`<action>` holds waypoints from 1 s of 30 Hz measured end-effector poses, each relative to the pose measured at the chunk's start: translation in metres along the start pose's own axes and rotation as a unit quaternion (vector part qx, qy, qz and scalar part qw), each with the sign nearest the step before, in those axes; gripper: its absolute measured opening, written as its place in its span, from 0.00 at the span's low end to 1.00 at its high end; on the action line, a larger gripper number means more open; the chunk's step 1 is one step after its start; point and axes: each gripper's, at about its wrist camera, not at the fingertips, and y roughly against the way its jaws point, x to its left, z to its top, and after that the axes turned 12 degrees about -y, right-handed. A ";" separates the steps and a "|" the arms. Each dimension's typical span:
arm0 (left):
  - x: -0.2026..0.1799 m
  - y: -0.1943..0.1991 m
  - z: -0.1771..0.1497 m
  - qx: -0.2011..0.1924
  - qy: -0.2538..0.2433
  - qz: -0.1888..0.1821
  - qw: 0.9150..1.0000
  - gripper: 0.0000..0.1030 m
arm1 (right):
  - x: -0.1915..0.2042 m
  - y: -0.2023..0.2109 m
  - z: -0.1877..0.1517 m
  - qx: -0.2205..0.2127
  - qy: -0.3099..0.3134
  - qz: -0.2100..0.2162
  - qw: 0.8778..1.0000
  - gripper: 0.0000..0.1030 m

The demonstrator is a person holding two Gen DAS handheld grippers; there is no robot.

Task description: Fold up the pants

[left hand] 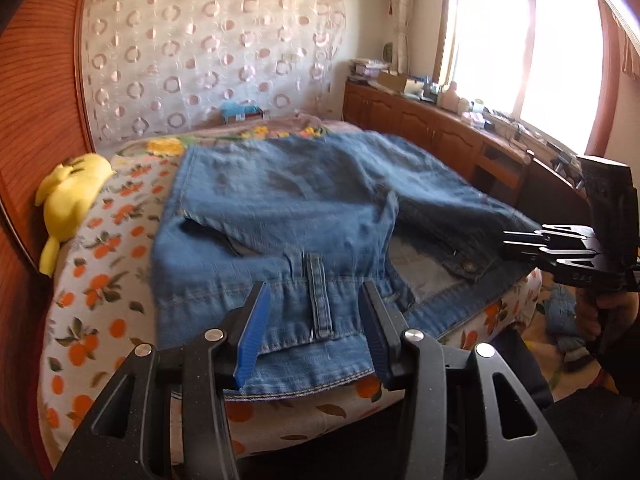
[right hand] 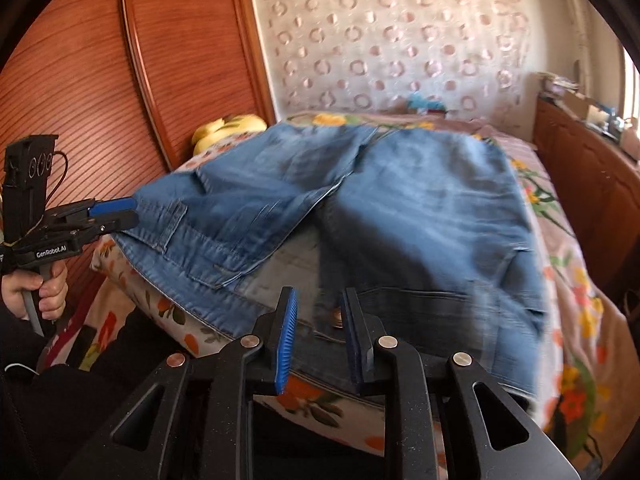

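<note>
The pants [left hand: 304, 208], blue denim, lie spread on the bed [left hand: 92, 312], waistband at the near edge, one side of the waist already lapped over. Both tongs stand apart and hold nothing: the left tongs [left hand: 314, 340] straddle a belt loop [left hand: 320, 296], the right tongs [right hand: 318, 338] hover by the button. Seemingly between folds; next, each must clamp a waistband corner.

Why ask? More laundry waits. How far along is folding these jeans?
Done: jeans lie spread on the bed, waistband nearest. In hand: nothing; left gripper and right gripper are open over the waistband. Left: seemingly every fold.
</note>
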 end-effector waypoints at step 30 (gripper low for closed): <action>0.009 -0.039 -0.037 0.054 0.030 -0.016 0.998 0.46 | 0.010 -0.079 -0.051 0.031 0.033 -0.065 0.997 0.04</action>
